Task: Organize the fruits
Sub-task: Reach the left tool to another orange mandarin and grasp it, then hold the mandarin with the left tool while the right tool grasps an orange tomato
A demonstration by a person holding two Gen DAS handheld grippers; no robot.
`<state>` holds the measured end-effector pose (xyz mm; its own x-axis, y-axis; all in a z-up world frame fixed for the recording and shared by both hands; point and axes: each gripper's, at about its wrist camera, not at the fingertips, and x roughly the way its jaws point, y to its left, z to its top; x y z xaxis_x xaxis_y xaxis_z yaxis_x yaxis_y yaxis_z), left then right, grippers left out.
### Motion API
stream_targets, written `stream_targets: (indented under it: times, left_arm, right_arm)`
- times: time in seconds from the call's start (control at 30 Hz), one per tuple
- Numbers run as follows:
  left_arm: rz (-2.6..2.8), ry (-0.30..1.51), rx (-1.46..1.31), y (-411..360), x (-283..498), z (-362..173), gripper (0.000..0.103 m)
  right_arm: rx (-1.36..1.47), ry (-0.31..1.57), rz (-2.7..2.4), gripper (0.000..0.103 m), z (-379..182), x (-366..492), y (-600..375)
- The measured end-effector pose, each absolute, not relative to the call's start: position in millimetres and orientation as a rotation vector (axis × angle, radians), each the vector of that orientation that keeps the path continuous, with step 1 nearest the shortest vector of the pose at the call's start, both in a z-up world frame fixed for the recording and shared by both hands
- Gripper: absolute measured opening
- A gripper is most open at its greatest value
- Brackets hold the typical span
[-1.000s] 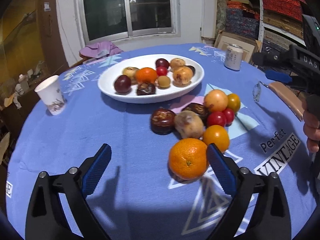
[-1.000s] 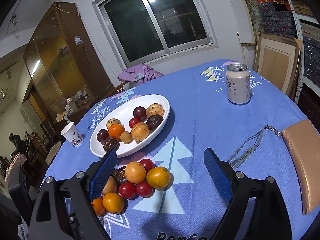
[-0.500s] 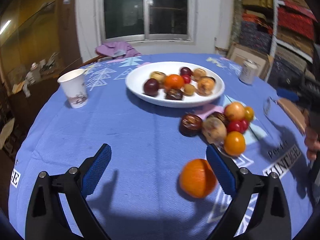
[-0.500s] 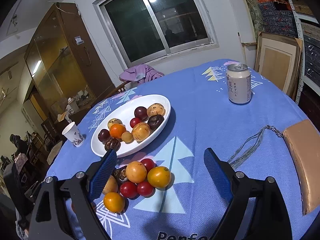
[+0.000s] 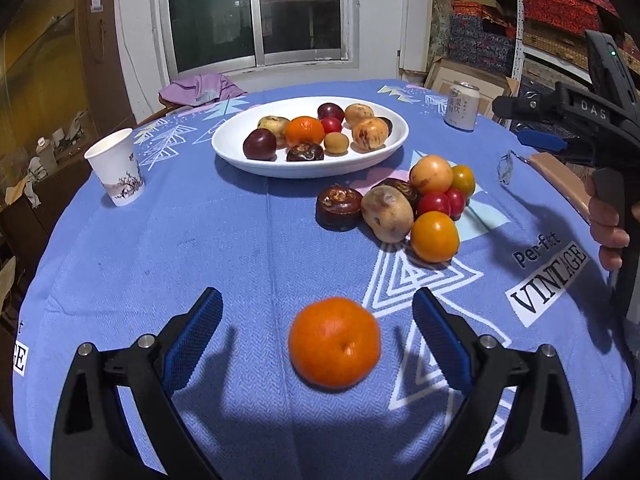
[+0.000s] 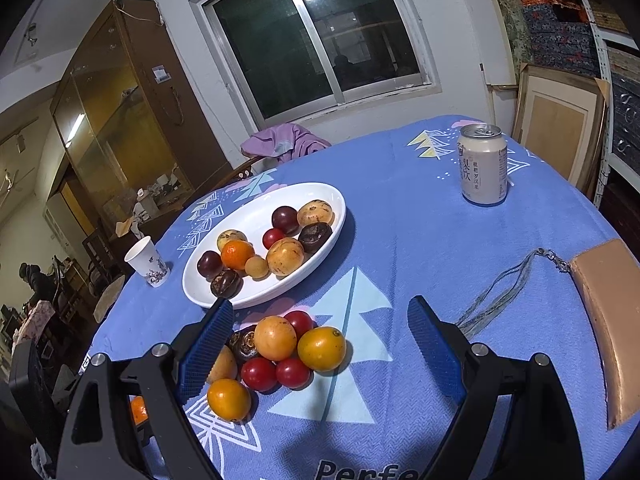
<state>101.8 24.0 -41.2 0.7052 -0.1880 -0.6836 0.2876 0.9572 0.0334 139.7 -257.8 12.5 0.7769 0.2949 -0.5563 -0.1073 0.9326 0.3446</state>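
Left wrist view: I had my left gripper (image 5: 318, 332) spread wide, its blue pads (image 5: 196, 340) on either side of the tangerine (image 5: 334, 342) without touching it. A second before, this fruit lay against the near edge of the loose pile, close to the right pad; half a second before, it was already off to the near side; now it sat alone on the blue tablecloth (image 5: 160, 240), well apart from the pile and centred between the jaws. I took this to mean the fruit had rolled or been nudged free, and that I had lined the gripper up on it

The pile remained to the far right: a yellow-orange tomato (image 5: 434, 236), a brown mottled fruit (image 5: 387, 213), a dark water chestnut (image 5: 339, 207) and small red tomatoes (image 5: 434, 204). The white plate (image 5: 240, 152) beyond them held the sorted fruit

Right wrist view: my right gripper (image 6: 320, 344) hung still over the pile, fingers spread and gripping nothing, as in both earlier frames

Judgement: the tangerine was ready for a clean pinch and a carry to the plate; several pieces still waited
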Motion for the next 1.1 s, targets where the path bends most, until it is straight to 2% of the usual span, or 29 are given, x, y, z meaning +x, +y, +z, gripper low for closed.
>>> stream_targets:
  times: [0.2, 0.37, 0.53, 0.9, 0.97, 1.1]
  left_arm:
    - [-0.270, 0.750, 0.127, 26.2, 100.8, -41.8, 0.093]
    - [-0.294, 0.781, 0.118, 25.2, 102.7, -44.9, 0.071]
    - [-0.306, 0.784, 0.117, 23.5, 101.8, -45.6, 0.070]
    - [-0.322, 0.831, 0.086, 25.9, 101.5, -51.3, 0.052]
    - [-0.313, 0.831, 0.079, 28.5, 101.6, -51.1, 0.047]
    - [-0.298, 0.829, 0.056, 33.6, 102.7, -49.9, 0.046]
  right_arm:
    - [0.291, 0.653, 0.224, 0.090, 10.6, 139.8, -254.4]
    - [0.279, 0.666, 0.226, 0.090, 8.2, 140.1, -251.6]
    - [0.274, 0.667, 0.228, 0.090, 8.1, 139.4, -250.9]
    - [0.222, 0.685, 0.264, 0.090, 3.2, 137.9, -235.4]
    - [0.189, 0.691, 0.281, 0.090, 1.4, 135.3, -228.0]
    - [0.076, 0.692, 0.340, 0.089, -2.3, 122.9, -202.4]
